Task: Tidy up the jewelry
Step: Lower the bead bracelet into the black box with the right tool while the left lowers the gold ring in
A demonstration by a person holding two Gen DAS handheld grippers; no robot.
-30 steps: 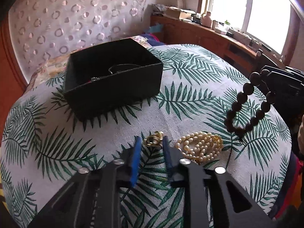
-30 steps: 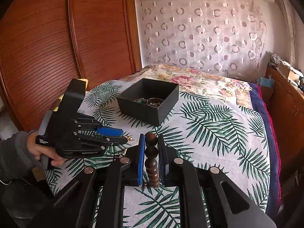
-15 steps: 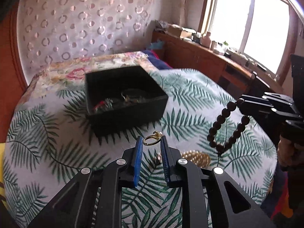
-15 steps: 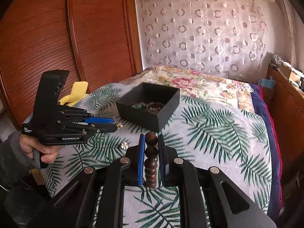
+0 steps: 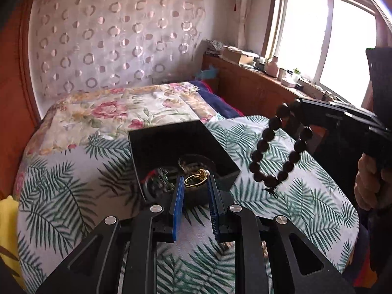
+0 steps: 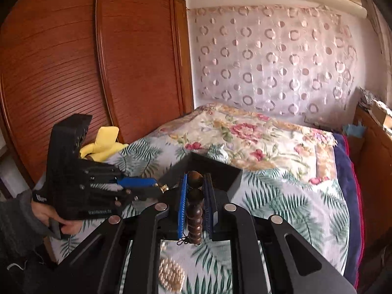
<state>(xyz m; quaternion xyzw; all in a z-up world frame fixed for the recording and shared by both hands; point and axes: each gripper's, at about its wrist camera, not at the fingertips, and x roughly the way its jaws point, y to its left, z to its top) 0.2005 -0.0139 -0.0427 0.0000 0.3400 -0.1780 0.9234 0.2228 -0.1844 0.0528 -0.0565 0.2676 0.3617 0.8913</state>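
Observation:
My left gripper (image 5: 195,180) is shut on a gold ring (image 5: 196,177) and holds it over the near edge of the black jewelry box (image 5: 171,137), which holds several pieces. In the right wrist view the left gripper (image 6: 161,187) reaches the box (image 6: 227,174) from the left. My right gripper (image 6: 196,183) is shut on a dark wooden bead bracelet (image 6: 194,210), which hangs in the air to the right of the box in the left wrist view (image 5: 276,152). A pearl necklace (image 6: 171,273) lies on the palm-leaf cloth below the right gripper.
The palm-leaf cloth (image 5: 61,196) covers a bed with a floral quilt (image 5: 110,107) behind. A wooden wardrobe (image 6: 73,61) stands at the left, a wooden cabinet with clutter (image 5: 257,83) under the window at the right. A yellow cloth (image 6: 105,144) lies at the bed's left edge.
My left gripper has lifted the gold ring from the cloth and carried it forward to the box. My right gripper has moved the bead bracelet closer to the box.

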